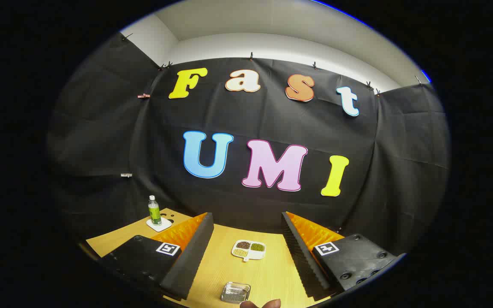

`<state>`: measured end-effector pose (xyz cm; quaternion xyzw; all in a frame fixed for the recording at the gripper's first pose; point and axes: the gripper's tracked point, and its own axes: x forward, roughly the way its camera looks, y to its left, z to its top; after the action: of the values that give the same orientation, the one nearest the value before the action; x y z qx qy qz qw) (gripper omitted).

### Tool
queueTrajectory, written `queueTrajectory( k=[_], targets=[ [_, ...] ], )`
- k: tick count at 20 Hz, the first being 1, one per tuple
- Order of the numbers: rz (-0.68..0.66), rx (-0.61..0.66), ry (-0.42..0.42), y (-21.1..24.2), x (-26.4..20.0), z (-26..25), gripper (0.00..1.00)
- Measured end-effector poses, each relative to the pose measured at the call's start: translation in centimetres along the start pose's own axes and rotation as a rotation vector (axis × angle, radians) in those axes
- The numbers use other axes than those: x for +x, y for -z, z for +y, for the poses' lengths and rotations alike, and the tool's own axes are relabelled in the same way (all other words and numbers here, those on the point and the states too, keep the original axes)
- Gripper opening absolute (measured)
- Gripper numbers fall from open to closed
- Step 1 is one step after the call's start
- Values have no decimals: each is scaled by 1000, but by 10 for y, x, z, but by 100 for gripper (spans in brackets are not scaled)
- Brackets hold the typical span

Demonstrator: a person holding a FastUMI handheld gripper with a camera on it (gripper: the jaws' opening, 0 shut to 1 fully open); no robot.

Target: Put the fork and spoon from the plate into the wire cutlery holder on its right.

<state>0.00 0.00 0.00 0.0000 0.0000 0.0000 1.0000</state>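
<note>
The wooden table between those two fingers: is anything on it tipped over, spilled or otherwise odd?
Nothing stands out. The green-labelled plastic bottle stands upright on its white coaster, the white divided dish of beans looks tidy, and the small clear glass tray sits flat. The hand-held gripper hangs open above the light wooden table, touching nothing.

The tongs (pixel 246 256) are held level and spread wide apart, both ridged fingers (pixel 188 261) gripping nothing. A fingertip of a hand (pixel 261 304) shows just below, between them.

No readable text; bottle (pixel 154 210) label illegible; square coded markers on hand-held gripper (pixel 246 252).
</note>
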Motion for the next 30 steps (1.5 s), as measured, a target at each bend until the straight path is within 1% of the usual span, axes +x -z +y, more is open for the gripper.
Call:
queueTrajectory(
  k=[15,18,19,24,28,29,30],
  targets=[
    [15,-2,-6,4,3,8,98],
    [46,11,-32,12,6,18,98],
    [81,19,-54,21,8,26,98],
    [348,62,-215,84,10,88,98],
    [634,78,-339,164,-6,145,98],
    [696,91,-359,185,-11,158,98],
    [746,113,-377,202,-13,172,93]
  ],
)
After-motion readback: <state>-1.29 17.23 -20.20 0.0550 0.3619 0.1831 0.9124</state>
